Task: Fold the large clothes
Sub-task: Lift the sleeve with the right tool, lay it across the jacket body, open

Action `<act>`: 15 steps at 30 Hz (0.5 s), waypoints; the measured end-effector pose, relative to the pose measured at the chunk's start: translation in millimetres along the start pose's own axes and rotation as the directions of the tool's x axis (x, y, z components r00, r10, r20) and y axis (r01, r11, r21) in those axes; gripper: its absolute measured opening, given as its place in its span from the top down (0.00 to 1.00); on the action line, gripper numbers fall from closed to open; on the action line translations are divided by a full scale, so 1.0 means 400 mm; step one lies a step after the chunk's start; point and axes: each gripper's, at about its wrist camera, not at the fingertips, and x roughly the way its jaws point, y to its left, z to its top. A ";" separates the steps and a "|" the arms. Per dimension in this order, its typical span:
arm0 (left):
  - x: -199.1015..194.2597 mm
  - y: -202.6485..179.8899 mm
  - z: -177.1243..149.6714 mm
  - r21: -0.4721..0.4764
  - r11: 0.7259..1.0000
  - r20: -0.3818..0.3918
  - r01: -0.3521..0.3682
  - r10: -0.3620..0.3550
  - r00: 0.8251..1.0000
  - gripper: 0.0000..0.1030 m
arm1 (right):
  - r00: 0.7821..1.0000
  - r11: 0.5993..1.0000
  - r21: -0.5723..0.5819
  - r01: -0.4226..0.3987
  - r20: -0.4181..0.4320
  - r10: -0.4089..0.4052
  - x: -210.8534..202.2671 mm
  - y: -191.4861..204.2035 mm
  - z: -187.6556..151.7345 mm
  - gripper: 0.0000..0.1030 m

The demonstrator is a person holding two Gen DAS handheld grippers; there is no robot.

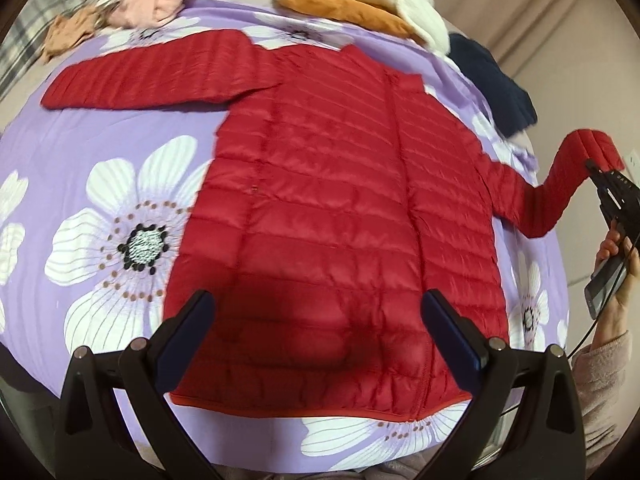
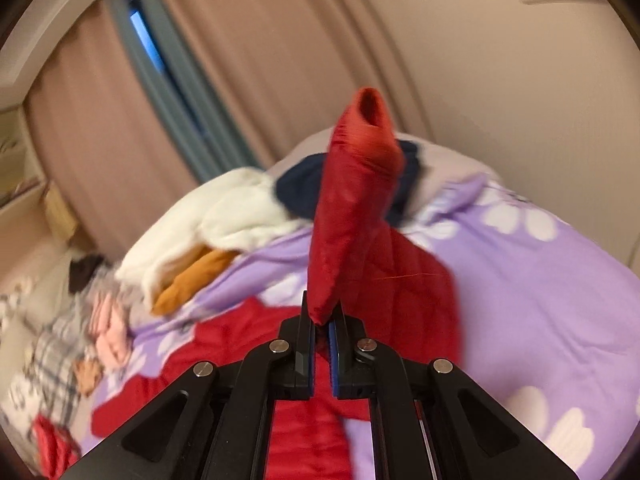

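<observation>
A red quilted puffer jacket (image 1: pixel 332 200) lies flat, front up, on a purple flowered bedspread (image 1: pixel 100 160). Its left sleeve (image 1: pixel 152 76) stretches out to the left. My left gripper (image 1: pixel 320 312) is open and empty, hovering above the jacket's hem. My right gripper (image 2: pixel 320 320) is shut on the right sleeve (image 2: pixel 352 200) and holds it lifted off the bed, cuff upward. In the left wrist view the right gripper (image 1: pixel 600 176) pinches the raised sleeve (image 1: pixel 560 184) at the far right.
At the head of the bed lie a white and orange garment (image 1: pixel 360 4), a navy garment (image 1: pixel 492 80), a pink garment (image 1: pixel 156 0) and a plaid one (image 2: pixel 52 352). Beige curtains (image 2: pixel 280 60) hang behind. The bed's edge runs near the hem.
</observation>
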 end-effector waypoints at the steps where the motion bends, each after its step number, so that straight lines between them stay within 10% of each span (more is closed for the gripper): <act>1: -0.003 0.015 0.001 -0.016 1.000 0.005 0.000 0.000 1.000 0.00 | 1.000 0.999 -0.026 -0.018 -0.010 0.018 0.013 0.034 -0.002 0.93; 15: -0.001 0.151 0.004 -0.136 0.991 0.007 -0.014 0.015 1.000 0.00 | 0.982 0.885 -0.456 -0.091 -0.188 0.005 0.248 0.414 -0.230 0.93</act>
